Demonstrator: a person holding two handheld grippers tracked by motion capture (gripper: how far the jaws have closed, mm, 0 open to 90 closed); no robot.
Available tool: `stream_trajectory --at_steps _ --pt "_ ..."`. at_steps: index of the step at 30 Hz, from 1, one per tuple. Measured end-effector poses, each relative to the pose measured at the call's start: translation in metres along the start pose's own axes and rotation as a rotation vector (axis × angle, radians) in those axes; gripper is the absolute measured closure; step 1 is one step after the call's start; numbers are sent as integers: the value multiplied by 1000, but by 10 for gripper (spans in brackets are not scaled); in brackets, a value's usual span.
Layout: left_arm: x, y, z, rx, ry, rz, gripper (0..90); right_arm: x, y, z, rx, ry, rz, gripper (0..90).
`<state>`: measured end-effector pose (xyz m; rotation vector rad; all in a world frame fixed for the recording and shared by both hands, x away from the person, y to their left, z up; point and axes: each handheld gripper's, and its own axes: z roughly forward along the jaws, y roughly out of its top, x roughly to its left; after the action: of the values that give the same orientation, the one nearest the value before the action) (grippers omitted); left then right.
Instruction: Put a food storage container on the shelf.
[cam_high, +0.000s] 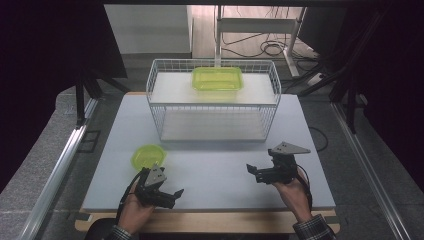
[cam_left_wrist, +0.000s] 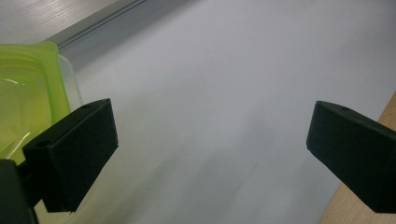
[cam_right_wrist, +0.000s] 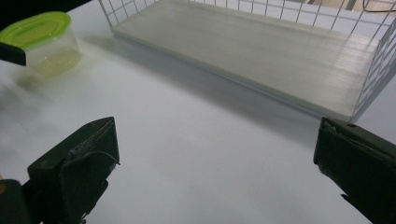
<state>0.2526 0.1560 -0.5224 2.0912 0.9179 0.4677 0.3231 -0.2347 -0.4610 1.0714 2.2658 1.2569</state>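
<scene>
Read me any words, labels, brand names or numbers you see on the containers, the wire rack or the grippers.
No readable text anywhere.
Round clear container with green lid: no label shows.
Rectangular green-lidded container on the white wire rack: no print shows.
Left gripper and right gripper, black, jaws open: no markings legible.

Round tub (cam_high: 148, 156) front-left of rack (cam_high: 215, 127); rectangular box (cam_high: 217, 79) atop rack.
</scene>
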Motion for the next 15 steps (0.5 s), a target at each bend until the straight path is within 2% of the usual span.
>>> stream_trajectory --at_steps 7,15 --pt "-1 0 0 7 2 16 15 3 -13 1 16 -1 -1 0" --pt "-2 1 1 15 4 23 11 7 -27 6 66 -5 -17 0"
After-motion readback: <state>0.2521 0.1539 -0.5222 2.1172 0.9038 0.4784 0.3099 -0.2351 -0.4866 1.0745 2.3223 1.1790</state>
